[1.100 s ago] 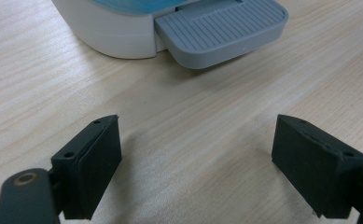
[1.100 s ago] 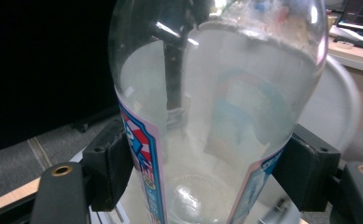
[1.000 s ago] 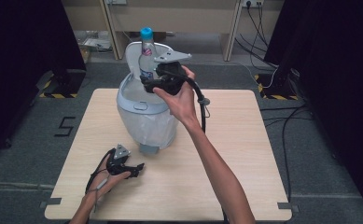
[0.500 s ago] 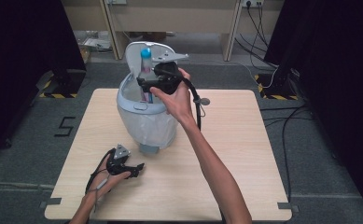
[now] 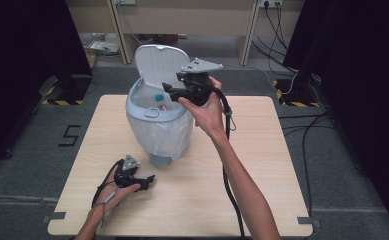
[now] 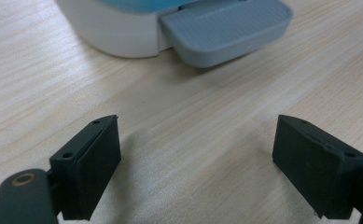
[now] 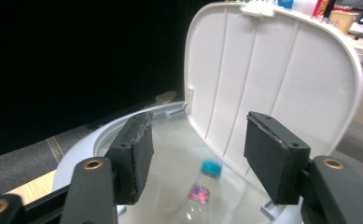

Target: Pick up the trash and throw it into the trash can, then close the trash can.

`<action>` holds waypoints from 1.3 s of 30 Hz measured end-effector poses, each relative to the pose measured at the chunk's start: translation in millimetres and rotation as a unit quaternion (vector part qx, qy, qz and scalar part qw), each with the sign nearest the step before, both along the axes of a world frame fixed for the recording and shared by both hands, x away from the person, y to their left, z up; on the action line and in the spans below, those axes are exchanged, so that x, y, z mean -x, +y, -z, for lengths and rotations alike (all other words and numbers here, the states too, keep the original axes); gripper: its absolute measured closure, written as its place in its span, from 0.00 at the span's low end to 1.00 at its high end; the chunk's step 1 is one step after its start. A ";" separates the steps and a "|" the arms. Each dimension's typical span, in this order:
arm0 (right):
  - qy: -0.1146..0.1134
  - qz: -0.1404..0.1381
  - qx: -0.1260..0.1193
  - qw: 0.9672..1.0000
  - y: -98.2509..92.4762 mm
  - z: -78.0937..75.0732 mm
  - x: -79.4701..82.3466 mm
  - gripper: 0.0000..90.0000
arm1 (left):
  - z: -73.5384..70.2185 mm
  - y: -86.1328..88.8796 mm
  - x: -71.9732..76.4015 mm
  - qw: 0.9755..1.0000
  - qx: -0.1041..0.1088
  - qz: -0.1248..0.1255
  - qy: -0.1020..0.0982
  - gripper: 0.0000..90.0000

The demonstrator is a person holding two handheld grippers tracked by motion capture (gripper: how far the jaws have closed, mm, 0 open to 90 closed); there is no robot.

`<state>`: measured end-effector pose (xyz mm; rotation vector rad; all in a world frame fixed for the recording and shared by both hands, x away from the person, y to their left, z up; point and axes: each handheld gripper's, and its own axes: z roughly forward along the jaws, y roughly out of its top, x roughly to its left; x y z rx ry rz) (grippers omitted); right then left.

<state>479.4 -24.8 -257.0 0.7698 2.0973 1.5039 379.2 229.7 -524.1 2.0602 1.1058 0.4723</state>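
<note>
A white pedal bin (image 5: 157, 127) with a clear liner stands on the wooden table (image 5: 267, 165), its lid (image 5: 157, 62) raised. A clear bottle (image 5: 159, 100) with a blue cap lies inside it, and the right gripper view looks down on the bottle (image 7: 201, 186) below the lid (image 7: 272, 74). My right gripper (image 5: 168, 89) hovers over the bin's right rim; its jaws have just been closing, but my right gripper (image 7: 198, 154) stands open with nothing between them. My left gripper (image 5: 149, 180) rests open on the table near the grey pedal (image 6: 226, 28). Nothing sits between the pads of my left gripper (image 6: 195, 158).
The pedal (image 5: 160, 160) juts from the bin's base toward the front edge of the table. A black cable (image 5: 228, 112) hangs from the right gripper along the forearm. Dark curtains and floor cables surround the table; a cabinet stands behind it.
The bottle, held upright over the bin by the right gripper, sank and now lies inside the bin. The right gripper let it go and drew back to the right. The left hand stayed put.
</note>
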 end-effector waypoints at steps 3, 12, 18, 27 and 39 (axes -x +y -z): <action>-0.004 0.003 -0.012 1.000 -10.3 5.4 0.0 0.49 | 0.0 0.0 0.0 1.000 0.001 -0.001 0.000 0.16; 0.005 0.020 -0.034 0.999 -32.5 17.3 -4.1 0.52 | 0.1 0.1 -0.1 1.000 0.000 -0.001 0.000 0.15; 0.006 0.033 -0.037 0.999 -40.7 23.9 -7.7 0.51 | 0.0 0.2 -0.1 1.000 0.000 -0.001 0.000 0.16; 0.008 0.046 -0.039 0.998 -48.2 25.5 -8.7 0.49 | 0.0 0.1 -0.1 1.000 -0.001 -0.001 0.000 0.16; 0.011 0.082 -0.039 0.996 -63.2 30.0 -22.1 0.54 | 0.0 0.1 0.0 1.000 -0.001 -0.002 0.000 0.15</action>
